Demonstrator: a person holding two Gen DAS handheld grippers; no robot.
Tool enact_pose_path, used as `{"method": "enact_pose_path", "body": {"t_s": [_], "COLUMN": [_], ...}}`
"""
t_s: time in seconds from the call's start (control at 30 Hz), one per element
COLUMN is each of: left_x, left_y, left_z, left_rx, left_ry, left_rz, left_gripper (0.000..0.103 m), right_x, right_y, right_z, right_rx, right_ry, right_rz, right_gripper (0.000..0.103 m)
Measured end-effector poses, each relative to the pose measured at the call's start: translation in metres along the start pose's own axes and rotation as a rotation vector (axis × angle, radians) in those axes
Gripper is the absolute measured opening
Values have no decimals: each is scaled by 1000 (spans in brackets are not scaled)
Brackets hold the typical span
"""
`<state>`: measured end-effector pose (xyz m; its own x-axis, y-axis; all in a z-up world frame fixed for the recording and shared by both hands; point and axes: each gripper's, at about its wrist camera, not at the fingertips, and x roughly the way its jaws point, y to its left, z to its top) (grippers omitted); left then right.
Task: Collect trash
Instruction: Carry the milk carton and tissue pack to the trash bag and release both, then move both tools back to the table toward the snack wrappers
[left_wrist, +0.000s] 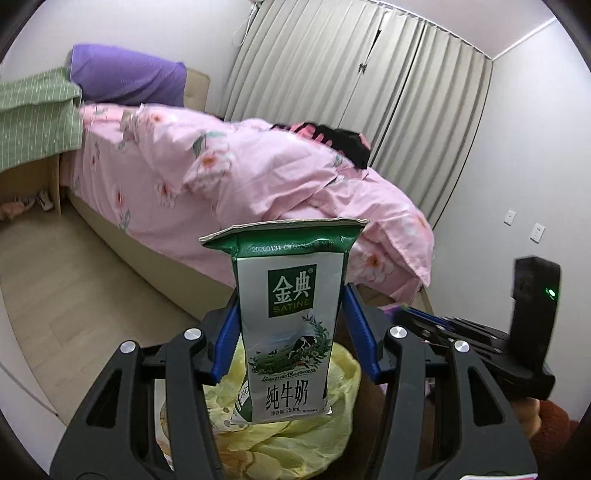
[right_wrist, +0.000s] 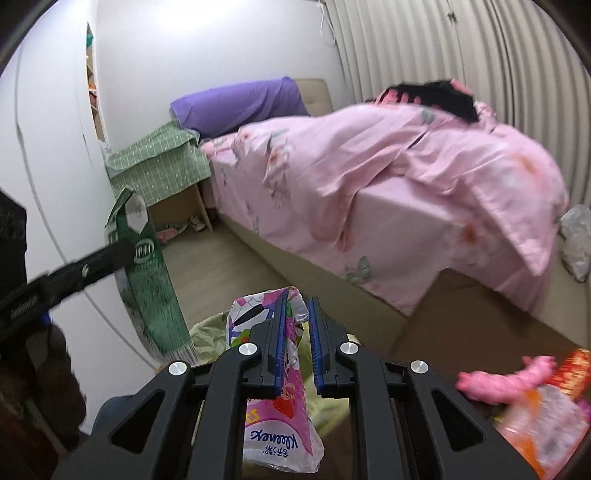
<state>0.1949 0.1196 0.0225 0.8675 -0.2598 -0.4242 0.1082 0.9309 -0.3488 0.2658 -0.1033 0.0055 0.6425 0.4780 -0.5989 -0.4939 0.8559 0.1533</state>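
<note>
Now mid-collection, both hands loaded. Left gripper (left_wrist: 288, 325) clamped on an emptied Satine milk carton (left_wrist: 286, 332), upright between the blue pads, its torn top flared open. Right gripper (right_wrist: 297, 343) pinched nearly closed on a crumpled pink Kleenex tissue pack (right_wrist: 288, 417), wrapper hanging below the jaws. Under both, a yellow plastic bag (left_wrist: 295, 439), probably the trash bag, mouth seemingly open toward the grippers.

Step in hand, by judgement: carrying two pieces of trash to the bag. Next move likely calls for lining each gripper over the bag's mouth and letting go, one at a time so neither piece knocks the other aside; the light wrapper may cling to the pads.

Left wrist view only: carton's printed face, curtains (left_wrist: 351, 92) along the far wall, the right gripper side-on at the right edge. Right wrist view only: the carton's narrow green side with the left gripper reaching in from the left, a pale plastic bag (right_wrist: 576, 240) past the corner of the bed (right_wrist: 369, 177), and blurred pink and orange wrappers (right_wrist: 532, 406) at lower right, perhaps more trash. Whether the yellow bag stands on the floor or is held: cannot tell.
</note>
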Motion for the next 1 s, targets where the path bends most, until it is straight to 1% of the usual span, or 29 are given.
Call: {"method": "enact_pose_path", "body": {"t_s": [0.07,0.2,0.27,0.33,0.43,0.53,0.73,0.77,0.8,0.83,0.87,0.9,0.93,0.97,1.0], "left_x": [13,45,58,70,79,82,81,81,80,80,79,76,72,68,63], "left_y": [13,39,44,44,45,48,53,55,61,64,67,69,70,70,69], "left_z": [-9,-34,-48,-61,-76,-85,-85,-84,-82,-79,-77,-75,-72,-70,-66], "left_rx": [-21,-60,-50,-18,0,-5,-43,-60,-107,-135,-159,-173,-176,-175,-175], "left_ry": [34,132,178,221,276,299,314,316,319,319,317,309,296,285,275], "left_rz": [2,6,17,37,33,32,16,7,-25,-41,-49,-41,-29,-22,-17], "left_gripper": [50,50,50,50,50,50,50,50,50,51,54,57,63,65,66], "right_x": [19,53,68,81,96,103,106,106,105,104,103,100,96,92,85], "right_y": [1,3,2,-2,-7,-7,-8,-8,-8,-8,-8,-8,-9,-9,-9], "right_z": [-2,-7,-10,-12,-18,-26,-38,-39,-39,-39,-39,-38,-37,-37,-35], "right_rx": [18,34,41,58,69,56,63,63,62,58,54,53,57,58,52], "right_ry": [26,69,100,128,170,197,235,237,239,245,254,260,259,255,251], "right_rz": [14,46,53,66,79,81,99,100,101,97,85,72,73,79,70], "right_gripper": [13,13,13,13,13,13,13,14,14,15,25,40,45,46,46]}}
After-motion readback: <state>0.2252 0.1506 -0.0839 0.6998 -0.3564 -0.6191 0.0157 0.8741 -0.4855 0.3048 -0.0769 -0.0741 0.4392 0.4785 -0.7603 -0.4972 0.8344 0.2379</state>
